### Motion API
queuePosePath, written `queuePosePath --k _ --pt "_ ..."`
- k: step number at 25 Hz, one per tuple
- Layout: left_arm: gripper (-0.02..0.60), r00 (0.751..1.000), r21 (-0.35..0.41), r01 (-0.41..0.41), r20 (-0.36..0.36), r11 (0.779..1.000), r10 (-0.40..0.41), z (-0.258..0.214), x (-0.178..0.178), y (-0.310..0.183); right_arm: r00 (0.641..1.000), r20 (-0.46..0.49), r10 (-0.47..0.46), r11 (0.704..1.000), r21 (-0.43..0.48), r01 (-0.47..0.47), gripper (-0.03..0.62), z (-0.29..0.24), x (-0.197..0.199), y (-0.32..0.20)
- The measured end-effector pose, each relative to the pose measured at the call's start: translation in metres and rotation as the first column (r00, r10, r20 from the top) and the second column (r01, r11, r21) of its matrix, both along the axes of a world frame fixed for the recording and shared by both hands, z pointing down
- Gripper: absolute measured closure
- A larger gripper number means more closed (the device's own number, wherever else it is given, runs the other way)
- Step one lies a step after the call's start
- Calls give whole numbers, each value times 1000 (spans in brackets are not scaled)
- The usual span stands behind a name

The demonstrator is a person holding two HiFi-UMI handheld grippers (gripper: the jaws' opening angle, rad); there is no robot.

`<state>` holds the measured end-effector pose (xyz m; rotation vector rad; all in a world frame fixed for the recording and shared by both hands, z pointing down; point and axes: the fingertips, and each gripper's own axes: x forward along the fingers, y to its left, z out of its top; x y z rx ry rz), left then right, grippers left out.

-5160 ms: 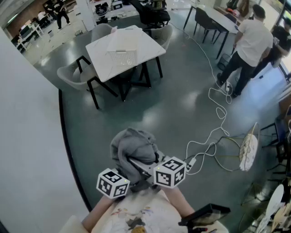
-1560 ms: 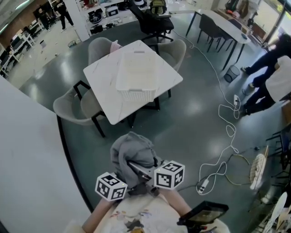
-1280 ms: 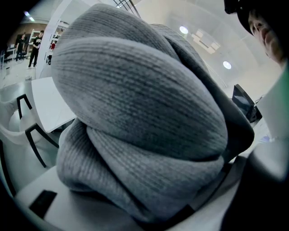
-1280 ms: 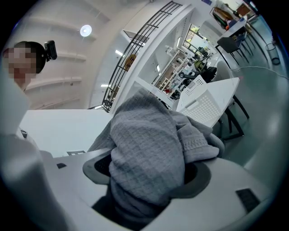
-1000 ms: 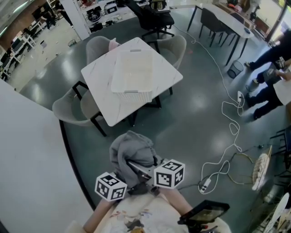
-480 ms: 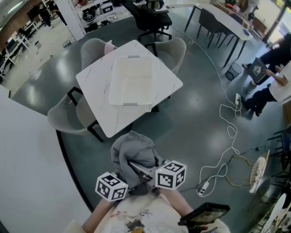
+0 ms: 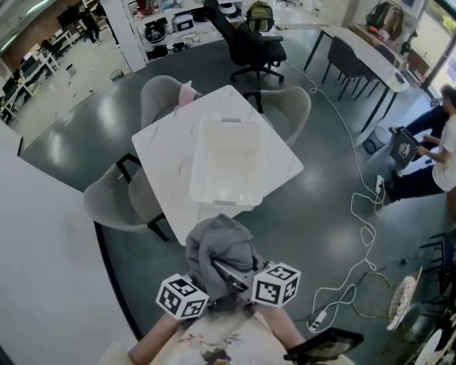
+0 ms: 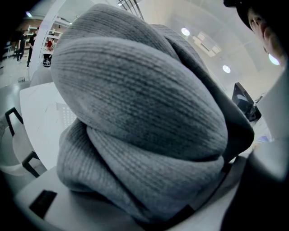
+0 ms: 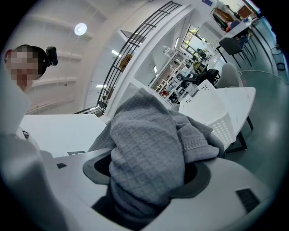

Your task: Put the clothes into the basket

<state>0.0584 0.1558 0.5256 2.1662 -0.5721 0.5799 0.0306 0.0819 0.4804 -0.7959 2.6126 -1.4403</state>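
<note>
Black-and-white marker cubes (image 7: 182, 297), seemingly printed shirt (image 7: 214, 341)

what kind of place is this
Probably an open-plan office or lab workspace: a black office chair, shelves of equipment at the back, a long desk with more chairs, and a cable trailing loose.

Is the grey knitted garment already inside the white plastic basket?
No, the grey knitted garment is held short of the white plastic basket.
</note>
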Motion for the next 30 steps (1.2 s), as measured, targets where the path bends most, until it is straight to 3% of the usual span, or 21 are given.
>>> queuePosePath --k 11,22,30 --pt "302 999 51 -44 -15 998 45 -25 -40 -89 999 -2 45 998 39 -45 272 -31 -38 -88" --pt "302 990 95 -133 -38 987 137 -45 -80 -146 992 16 129 990 63 -130 272 -49 -70 -145" --pt "302 983 117 -172 -50 978 179 -49 -85 -165 985 16 173 981 90 -173 272 -54 -73 -164"
